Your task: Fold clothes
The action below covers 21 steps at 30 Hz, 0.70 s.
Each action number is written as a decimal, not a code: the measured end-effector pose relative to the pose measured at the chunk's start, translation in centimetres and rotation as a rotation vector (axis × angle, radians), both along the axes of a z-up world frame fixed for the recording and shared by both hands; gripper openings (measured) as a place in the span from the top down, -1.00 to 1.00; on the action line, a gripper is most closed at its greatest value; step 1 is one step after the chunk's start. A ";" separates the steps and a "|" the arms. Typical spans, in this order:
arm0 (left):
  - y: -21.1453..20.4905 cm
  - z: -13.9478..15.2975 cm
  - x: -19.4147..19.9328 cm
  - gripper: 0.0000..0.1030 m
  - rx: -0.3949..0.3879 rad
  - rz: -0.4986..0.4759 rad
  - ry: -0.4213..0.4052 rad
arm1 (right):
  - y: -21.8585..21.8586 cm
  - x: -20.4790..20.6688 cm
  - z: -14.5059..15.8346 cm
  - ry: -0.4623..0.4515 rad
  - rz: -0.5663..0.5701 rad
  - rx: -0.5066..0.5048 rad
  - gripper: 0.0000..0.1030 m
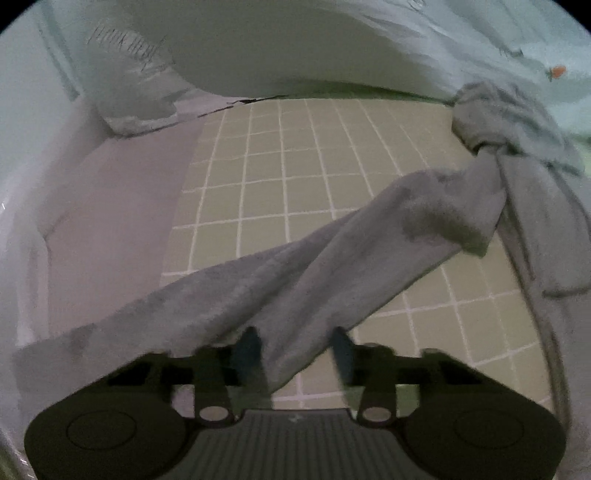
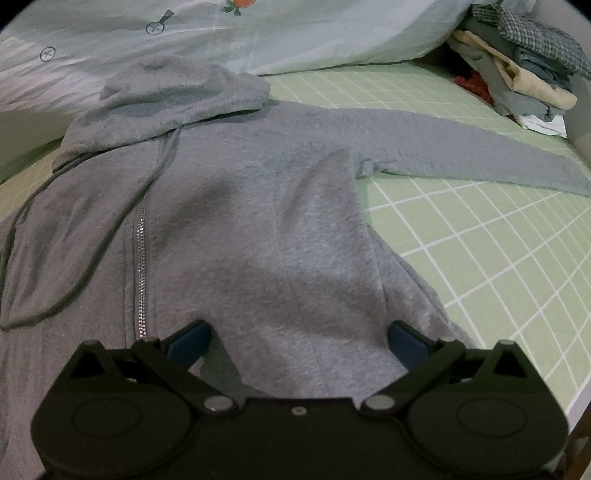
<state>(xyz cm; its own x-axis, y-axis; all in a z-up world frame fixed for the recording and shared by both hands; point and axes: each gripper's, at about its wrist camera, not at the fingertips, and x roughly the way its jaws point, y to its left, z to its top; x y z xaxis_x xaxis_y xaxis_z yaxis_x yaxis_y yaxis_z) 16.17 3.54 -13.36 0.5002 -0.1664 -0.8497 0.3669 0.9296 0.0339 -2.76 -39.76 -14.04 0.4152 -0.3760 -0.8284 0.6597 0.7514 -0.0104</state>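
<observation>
A: Largest entry? Bed surface, a pale green sheet gridded in white lines [image 2: 480, 229]; a pale printed quilt [image 2: 295, 33] bunched along its far edge; a small pile of mixed folded clothes [image 2: 517, 74] at the far right corner.

B: Task item: one grey fleece zip-front hoodie [image 2: 240, 206], lying front up, zip closed, hood flat at the top; one sleeve [image 2: 461, 155] stretched straight out over the sheet; the other sleeve [image 1: 332, 258] lifted and twisted.

A: Progress, by my reading: garment spread only; no fold visible; both sleeves, then the body, remain.

B: Left gripper [image 1: 295, 350]: jaws narrowed around that lifted sleeve, cloth between the blue pads; appears gripped.

A: Right gripper [image 2: 299, 343]: jaws wide apart above the hem, holding nothing.
</observation>
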 end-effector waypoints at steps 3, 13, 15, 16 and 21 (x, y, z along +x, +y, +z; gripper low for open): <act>0.2 0.1 0.3 0.74 0.009 0.045 0.003 | 0.0 0.0 0.0 -0.001 -0.001 -0.001 -1.00; 1.7 3.0 -1.5 0.87 -0.141 0.128 0.021 | 0.1 -0.1 -0.1 -0.012 -0.002 -0.010 -1.00; 1.6 3.0 -2.2 0.87 -0.169 0.093 0.064 | 0.2 -0.2 -0.1 -0.014 -0.001 -0.012 -1.00; 1.3 2.7 -2.6 0.87 -0.159 0.075 0.079 | 0.2 -0.2 -0.1 -0.015 -0.001 -0.012 -1.00; 1.1 1.5 -3.7 0.58 -0.094 0.091 0.104 | 0.2 -0.2 -0.1 -0.019 0.004 -0.015 -1.00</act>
<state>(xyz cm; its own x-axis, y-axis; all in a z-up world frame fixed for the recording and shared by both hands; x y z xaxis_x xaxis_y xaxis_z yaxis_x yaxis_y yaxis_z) 12.52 4.64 -11.90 0.4267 -0.2051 -0.8809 0.2776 0.9566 -0.0882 -3.00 -39.58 -14.13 0.4324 -0.3866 -0.8146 0.6567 0.7541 -0.0093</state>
